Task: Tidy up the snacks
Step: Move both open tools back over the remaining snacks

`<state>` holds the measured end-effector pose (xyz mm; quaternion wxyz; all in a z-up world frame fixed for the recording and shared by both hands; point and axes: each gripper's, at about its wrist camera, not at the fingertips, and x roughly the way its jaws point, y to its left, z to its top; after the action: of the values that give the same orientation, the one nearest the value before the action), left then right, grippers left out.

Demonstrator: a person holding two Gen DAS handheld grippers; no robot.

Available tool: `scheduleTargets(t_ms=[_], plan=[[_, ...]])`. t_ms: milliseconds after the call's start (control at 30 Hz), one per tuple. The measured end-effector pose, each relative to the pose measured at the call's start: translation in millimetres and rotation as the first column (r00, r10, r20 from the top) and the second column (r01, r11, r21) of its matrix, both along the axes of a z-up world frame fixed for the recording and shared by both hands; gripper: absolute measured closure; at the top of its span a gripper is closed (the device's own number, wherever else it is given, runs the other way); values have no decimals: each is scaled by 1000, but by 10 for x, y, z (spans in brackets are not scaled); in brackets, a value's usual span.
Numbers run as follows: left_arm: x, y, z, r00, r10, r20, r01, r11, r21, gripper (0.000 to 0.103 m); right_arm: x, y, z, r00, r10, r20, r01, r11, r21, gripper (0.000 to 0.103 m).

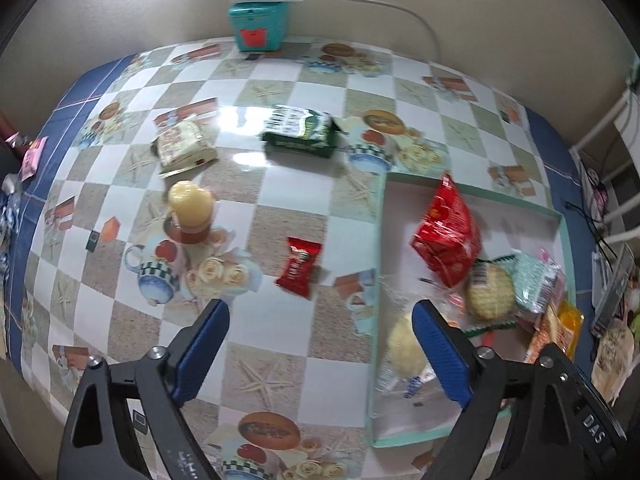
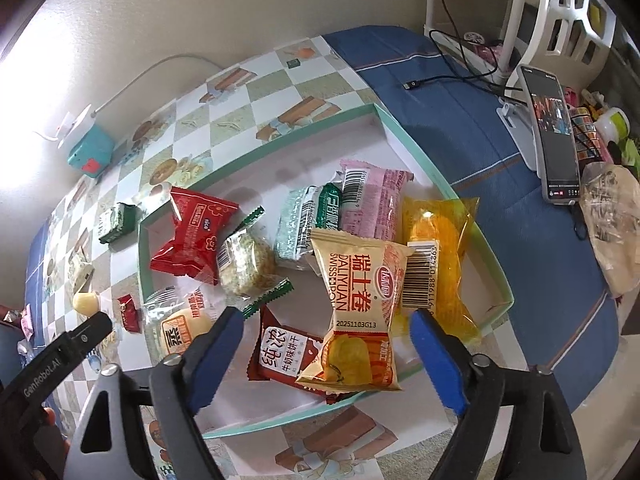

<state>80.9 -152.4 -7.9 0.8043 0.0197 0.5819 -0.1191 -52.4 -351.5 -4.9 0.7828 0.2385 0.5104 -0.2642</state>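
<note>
The patterned table (image 1: 280, 208) carries a mint-rimmed tray (image 1: 378, 240), a green packet (image 1: 300, 130) and a small red packet (image 1: 299, 265).

Two steep, close wrist views; shared tray (image 1: 562, 220) (image 2: 440, 184)

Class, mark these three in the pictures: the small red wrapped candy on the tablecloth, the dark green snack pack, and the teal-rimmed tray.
small red candy (image 1: 298, 266), left wrist view, wrapper middle.
dark green snack pack (image 1: 299, 130), left wrist view, top face.
teal-rimmed tray (image 2: 432, 168), right wrist view, far rim.
</note>
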Motion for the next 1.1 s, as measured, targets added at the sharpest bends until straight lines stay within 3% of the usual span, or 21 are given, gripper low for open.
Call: scheduleTargets(t_ms=[267, 333, 1100], plan=[[114, 216, -51, 998, 67, -8, -67, 998, -2, 9, 27, 32, 6, 1000, 5, 3, -5, 1000, -11, 6], [144, 275, -69, 996, 84, -14, -84, 996, -5, 7, 30, 38, 7, 1000, 5, 3, -5, 1000, -12, 0], [455, 1135, -189, 957, 285, -59, -287, 958, -25, 7, 291, 411, 48, 997, 78, 6, -78, 997, -29, 0]])
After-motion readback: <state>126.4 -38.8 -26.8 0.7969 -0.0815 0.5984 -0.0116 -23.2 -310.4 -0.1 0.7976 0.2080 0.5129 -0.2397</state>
